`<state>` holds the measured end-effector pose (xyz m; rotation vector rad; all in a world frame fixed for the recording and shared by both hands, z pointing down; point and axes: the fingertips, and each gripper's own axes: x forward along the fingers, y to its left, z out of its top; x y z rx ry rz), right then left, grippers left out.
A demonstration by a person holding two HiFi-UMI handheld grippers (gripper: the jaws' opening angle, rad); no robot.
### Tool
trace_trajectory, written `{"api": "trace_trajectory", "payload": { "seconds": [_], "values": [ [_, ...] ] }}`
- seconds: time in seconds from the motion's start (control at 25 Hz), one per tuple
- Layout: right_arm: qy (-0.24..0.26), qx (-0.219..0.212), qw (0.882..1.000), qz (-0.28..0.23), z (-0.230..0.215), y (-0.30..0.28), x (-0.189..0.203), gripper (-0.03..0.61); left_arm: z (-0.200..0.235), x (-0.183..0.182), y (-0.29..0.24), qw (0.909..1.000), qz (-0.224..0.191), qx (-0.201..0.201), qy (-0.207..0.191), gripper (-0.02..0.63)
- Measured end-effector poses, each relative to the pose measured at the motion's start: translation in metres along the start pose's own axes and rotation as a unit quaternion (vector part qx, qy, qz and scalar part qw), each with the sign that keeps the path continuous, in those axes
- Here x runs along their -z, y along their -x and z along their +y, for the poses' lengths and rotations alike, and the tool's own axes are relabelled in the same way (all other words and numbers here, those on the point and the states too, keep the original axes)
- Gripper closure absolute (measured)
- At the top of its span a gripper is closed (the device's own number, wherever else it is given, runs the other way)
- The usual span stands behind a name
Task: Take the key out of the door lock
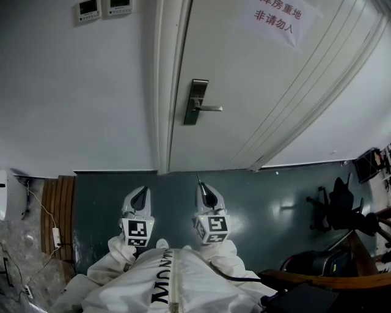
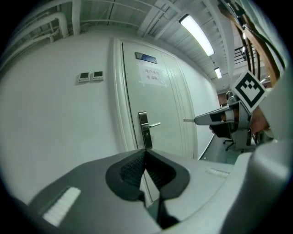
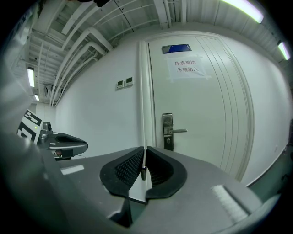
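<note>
Tongs on the right (image 3: 143, 163) are pinched almost together on the key (image 3: 143, 167), which stands edge-on as a thin metal strip between the two ribbed black pads (image 3: 127, 168). In the head view its slim tip pokes out past the jaw tips toward 12 o'clock, clear of the door. In the left gripper view the same blade shows as a short bar jutting from the right tongs toward 9 o'clock.

The left tongs (image 2: 145, 160) have their pads meeting at the tips with nothing between them. In the head view the left tongs (image 1: 143, 192) sit at 9 o'clock of the right tongs (image 1: 203, 189), level with them and apart. Both point toward 12 o'clock, each with its marker cube (image 1: 213, 228) behind and a white sleeve (image 1: 116, 254) behind that.

Grey-green floor (image 1: 269, 195) lies under the tongs. At 12 o'clock of the right tongs stands the closed white door (image 1: 244, 92), well apart from them. On its 9 o'clock edge is the metal lock plate (image 1: 195, 101), with the lever handle (image 1: 211, 109) pointing to 3 o'clock.

A paper notice (image 1: 275, 21) hangs on the door at 1 o'clock of the lock. Two small wall controls (image 1: 102, 8) sit on the white wall (image 1: 79, 92) at 11 o'clock. An office chair (image 1: 342, 208) stands at 3 o'clock of the tongs.
</note>
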<state>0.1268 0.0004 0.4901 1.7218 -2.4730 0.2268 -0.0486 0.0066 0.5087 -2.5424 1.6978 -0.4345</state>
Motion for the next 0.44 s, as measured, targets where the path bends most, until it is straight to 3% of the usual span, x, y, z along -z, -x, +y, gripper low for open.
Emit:
{"api": "trace_trajectory", "payload": {
  "seconds": [0.44],
  "values": [
    [-0.003,0.012,1.0,-0.01,-0.045,0.016,-0.006,0.563,-0.039,-0.024,-0.017,0.9998,-0.01,0.009,-0.015,0.614]
  ]
}}
